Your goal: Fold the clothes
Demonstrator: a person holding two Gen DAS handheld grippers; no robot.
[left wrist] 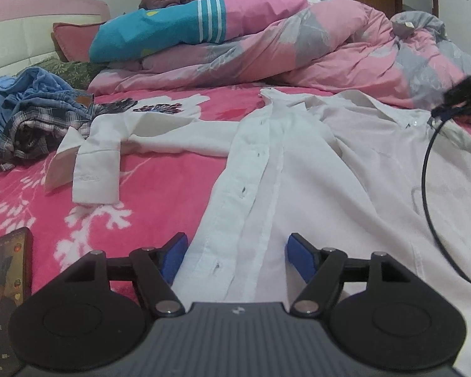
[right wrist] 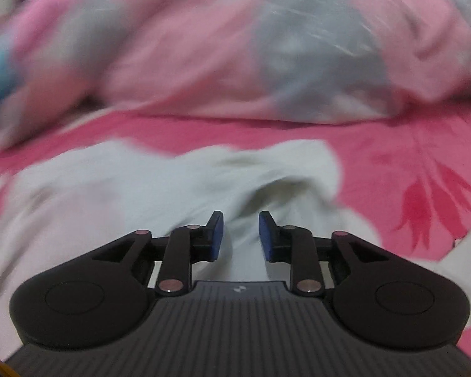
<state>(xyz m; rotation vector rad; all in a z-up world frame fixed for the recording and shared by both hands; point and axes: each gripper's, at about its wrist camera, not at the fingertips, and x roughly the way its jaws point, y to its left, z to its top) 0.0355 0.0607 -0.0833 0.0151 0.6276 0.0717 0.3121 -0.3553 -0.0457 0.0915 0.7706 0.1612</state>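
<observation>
Both claws gape empty over the white shirt (left wrist: 314, 169): left gripper (left wrist: 235, 259) straddling its placket, right gripper (right wrist: 239, 235) risks snagging bunched cloth.

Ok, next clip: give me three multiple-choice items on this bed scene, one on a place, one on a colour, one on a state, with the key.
1. Where does the pile of blue and plaid clothes lie relative to the white shirt in the left wrist view?
A. To its left
B. On top of it
C. To its right

2. What colour is the bedsheet?
A. Plain grey
B. Pink with white floral print
C. Green striped

3. How does the left gripper stand?
A. Shut on the cuff
B. Open over the shirt's button placket
C. Shut on the phone

Key: 1 A, the pile sits at the left edge; 2 B, white branches show on pink; 3 B, both blue pads stand apart, the placket running between them.
</observation>
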